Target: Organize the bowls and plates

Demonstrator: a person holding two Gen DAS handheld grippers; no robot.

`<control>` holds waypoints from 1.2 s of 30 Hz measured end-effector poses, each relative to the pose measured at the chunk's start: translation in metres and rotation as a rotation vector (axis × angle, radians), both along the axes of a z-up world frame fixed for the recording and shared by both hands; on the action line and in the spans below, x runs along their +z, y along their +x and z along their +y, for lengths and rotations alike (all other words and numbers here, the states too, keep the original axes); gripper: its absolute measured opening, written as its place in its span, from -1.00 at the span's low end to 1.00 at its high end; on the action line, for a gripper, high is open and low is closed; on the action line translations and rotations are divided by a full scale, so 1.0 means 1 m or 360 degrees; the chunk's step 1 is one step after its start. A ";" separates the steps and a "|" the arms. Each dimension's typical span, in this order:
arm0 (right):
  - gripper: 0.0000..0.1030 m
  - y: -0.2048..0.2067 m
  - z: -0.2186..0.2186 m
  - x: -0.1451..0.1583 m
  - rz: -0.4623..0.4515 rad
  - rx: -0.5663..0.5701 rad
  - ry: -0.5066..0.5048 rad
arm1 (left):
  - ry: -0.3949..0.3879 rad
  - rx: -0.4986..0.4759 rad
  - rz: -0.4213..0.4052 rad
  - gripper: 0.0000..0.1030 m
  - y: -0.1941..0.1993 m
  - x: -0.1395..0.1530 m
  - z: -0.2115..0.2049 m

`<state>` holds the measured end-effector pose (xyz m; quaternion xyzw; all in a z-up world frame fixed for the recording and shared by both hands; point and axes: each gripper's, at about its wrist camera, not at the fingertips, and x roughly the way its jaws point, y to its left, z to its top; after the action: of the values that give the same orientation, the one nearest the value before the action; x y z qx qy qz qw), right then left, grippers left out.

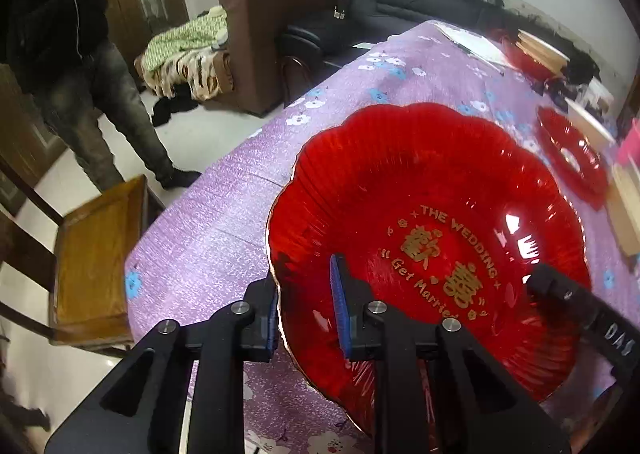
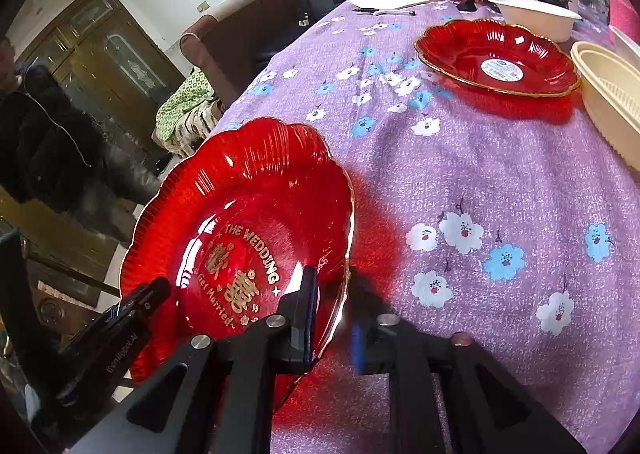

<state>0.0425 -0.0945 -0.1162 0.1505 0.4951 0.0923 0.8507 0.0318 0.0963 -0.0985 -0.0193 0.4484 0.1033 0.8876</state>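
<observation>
On the purple table (image 2: pixel 500 182), sorting is barely starting: the second red plate (image 2: pixel 496 58) and cream bowls (image 2: pixel 536 16) are sitting apart, far right. The near-left wedding plate (image 2: pixel 240 214) is being pinched at opposite rims by left gripper (image 1: pixel 306 310) and right gripper (image 2: pixel 332 318).

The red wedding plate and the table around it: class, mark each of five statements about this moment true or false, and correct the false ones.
1. Both grippers clamp the rim of the red wedding plate, the left gripper on one side and the right gripper on the opposite side. True.
2. The plate carries gold lettering. True.
3. The tablecloth is plain green. False: it is purple with white and blue flowers.
4. The second red plate is stacked under the held one. False: it lies apart, farther along the table.
5. A white bowl sits behind the second red plate. True.
</observation>
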 end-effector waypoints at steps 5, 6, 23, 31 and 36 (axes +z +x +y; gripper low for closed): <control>-0.23 -0.003 -0.015 0.005 -0.0068 -0.0009 0.0077 | 0.0062 0.0012 -0.0082 -0.60 -0.010 0.008 -0.001; -0.20 -0.004 -0.019 0.008 -0.0099 -0.0022 0.0083 | 0.0076 0.0018 -0.0101 -0.52 -0.012 0.011 0.000; -0.03 -0.009 -0.079 0.026 -0.0263 -0.0200 0.0205 | 0.0187 0.0110 -0.0331 -0.04 -0.033 0.057 0.010; -0.03 -0.009 -0.097 0.030 -0.0289 -0.0260 0.0273 | 0.0098 0.0012 -0.0386 0.18 -0.023 0.086 -0.010; -0.03 0.005 -0.121 0.023 -0.0287 -0.0353 0.0429 | -0.0027 -0.0227 -0.0328 0.28 0.008 0.104 -0.056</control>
<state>0.0471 -0.2157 -0.0929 0.3078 0.3806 0.0766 0.8686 0.0403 0.0400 0.0055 -0.0054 0.3558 0.0337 0.9339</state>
